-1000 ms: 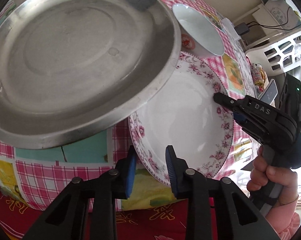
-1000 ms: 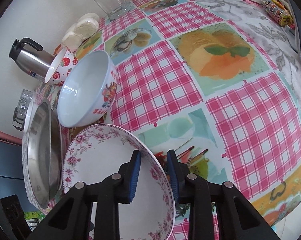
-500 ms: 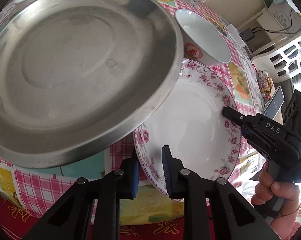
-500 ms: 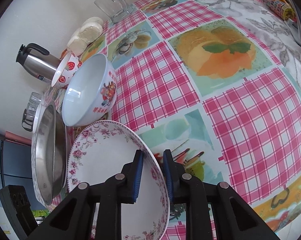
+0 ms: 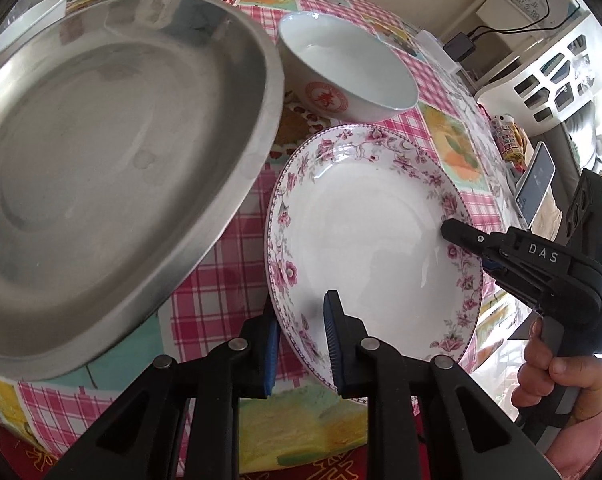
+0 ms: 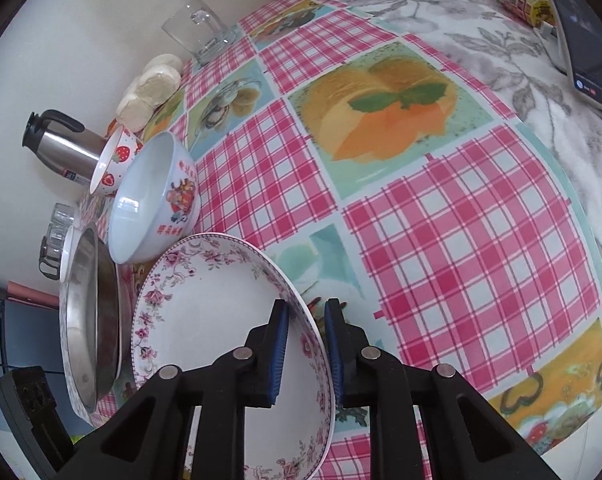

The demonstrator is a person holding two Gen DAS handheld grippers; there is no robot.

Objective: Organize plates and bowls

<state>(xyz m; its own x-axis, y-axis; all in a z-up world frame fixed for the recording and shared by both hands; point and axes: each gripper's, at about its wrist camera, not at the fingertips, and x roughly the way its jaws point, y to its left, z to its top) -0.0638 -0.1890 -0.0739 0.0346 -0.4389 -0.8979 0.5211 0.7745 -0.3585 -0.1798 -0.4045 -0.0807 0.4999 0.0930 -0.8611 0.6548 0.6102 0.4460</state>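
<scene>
Both grippers clamp the same floral plate (image 5: 365, 232), one on each side of its rim. The left gripper (image 5: 301, 344) has its fingers closed on the near rim, one pad under the plate and one on its inner face. The right gripper (image 6: 306, 350) has its fingers pinched over the opposite rim in the same way. Gripping at two opposite edges likely keeps the wide, shallow plate from tipping or slipping, since a single rim pinch would leave it hanging.

The plate sits just beside the steel tray (image 5: 113, 160), on the tray's right in the left wrist view, and just in front of the white bowl (image 5: 347, 68). Whether it rests on the desk (image 6: 441, 208) or is raised off it I cannot tell. Its open face points upward, tilted a little. Being round, it has no long axis.

The next move is probably onto the tray.
</scene>
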